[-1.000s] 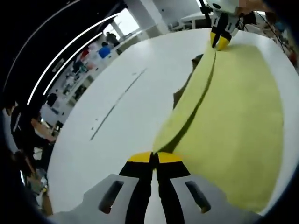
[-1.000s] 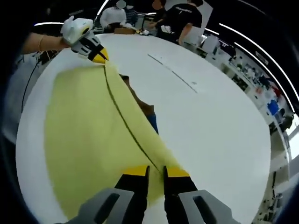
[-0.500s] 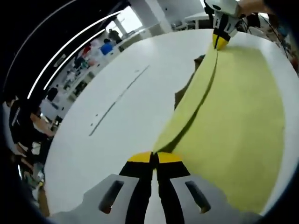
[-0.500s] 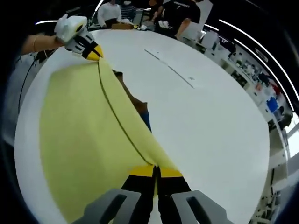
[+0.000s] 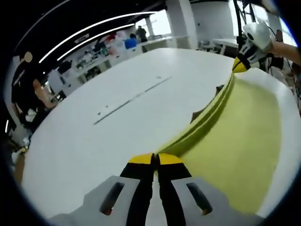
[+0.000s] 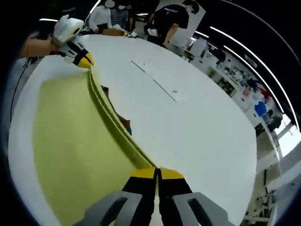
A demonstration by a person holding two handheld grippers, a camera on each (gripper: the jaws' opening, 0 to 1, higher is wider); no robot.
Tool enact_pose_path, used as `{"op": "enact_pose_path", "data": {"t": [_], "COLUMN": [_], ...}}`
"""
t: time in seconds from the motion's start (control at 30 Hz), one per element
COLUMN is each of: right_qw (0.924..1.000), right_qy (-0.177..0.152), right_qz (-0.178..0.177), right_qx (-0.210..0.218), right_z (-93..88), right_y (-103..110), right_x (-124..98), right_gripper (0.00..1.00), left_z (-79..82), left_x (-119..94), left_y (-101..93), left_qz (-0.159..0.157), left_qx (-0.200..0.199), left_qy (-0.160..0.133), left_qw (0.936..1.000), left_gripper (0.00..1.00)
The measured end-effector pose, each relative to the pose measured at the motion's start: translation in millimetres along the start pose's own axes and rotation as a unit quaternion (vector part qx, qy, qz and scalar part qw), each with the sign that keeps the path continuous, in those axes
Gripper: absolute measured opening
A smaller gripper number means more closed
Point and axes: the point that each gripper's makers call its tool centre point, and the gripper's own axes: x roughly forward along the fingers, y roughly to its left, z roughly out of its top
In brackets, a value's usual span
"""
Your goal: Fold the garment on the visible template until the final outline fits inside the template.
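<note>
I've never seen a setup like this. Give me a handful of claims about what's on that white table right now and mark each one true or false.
1. The cloth being handled is yellow. True: the yellow garment is the fabric in play.
2. The left claw is wide open above the cloth. False: its jaws are shut on the garment's edge.
3. The right claw also pinches the garment's edge. True.
4. The garment lies completely flat. False: the edge stretched between the two claws is lifted off the white table.
5. A thin dark line is marked on the table. True: the dark line runs beside the cloth.
</note>
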Motion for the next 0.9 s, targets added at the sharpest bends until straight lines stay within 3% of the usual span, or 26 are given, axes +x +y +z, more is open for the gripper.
{"op": "enact_pose_path", "data": {"t": [0.13,0.17,0.3,0.37,0.43,0.53,0.77,0.9], "right_qw": [0.9999,0.9999,0.9995,0.9990,0.9976,0.9969,0.9869,0.9852], "right_qy": [0.005,0.004,0.001,-0.003,-0.010,-0.010,-0.003,-0.008], "right_qz": [-0.015,-0.016,-0.023,-0.029,-0.022,-0.016,0.021,0.028], "right_qx": [0.001,0.004,0.021,0.033,0.065,0.077,0.160,0.169], "right_z": [-1.9,-2.2,-0.6,0.2,1.4,0.1,-6.5,-8.2], "right_y": [-4.7,-5.1,-6.7,-10.7,-10.1,-9.0,8.0,13.7], "right_x": [12.0,13.3,13.0,11.0,9.0,4.4,-5.8,-13.4], "right_gripper": [0.00,0.00,0.00,0.00,0.06,0.14,0.40,0.50], "left_z": [-2.9,-3.0,-1.0,0.5,0.3,-1.9,-8.4,-8.0], "left_x": [6.0,6.7,2.7,-1.4,-5.0,-8.8,-23.9,-36.5], "left_y": [2.7,2.1,10.4,16.3,21.7,23.5,5.7,-5.2], "left_qz": [0.009,0.008,0.024,0.029,0.031,0.027,-0.021,-0.052], "left_qx": [-0.042,-0.076,-0.071,-0.098,-0.120,-0.124,-0.128,-0.135], "left_qy": [0.008,0.009,0.003,-0.008,-0.017,-0.021,-0.029,-0.044], "left_qw": [0.9990,0.9970,0.9972,0.9947,0.9922,0.9916,0.9912,0.9886], "left_gripper": [0.00,0.01,0.07,0.09,0.12,0.20,0.37,0.47]}}
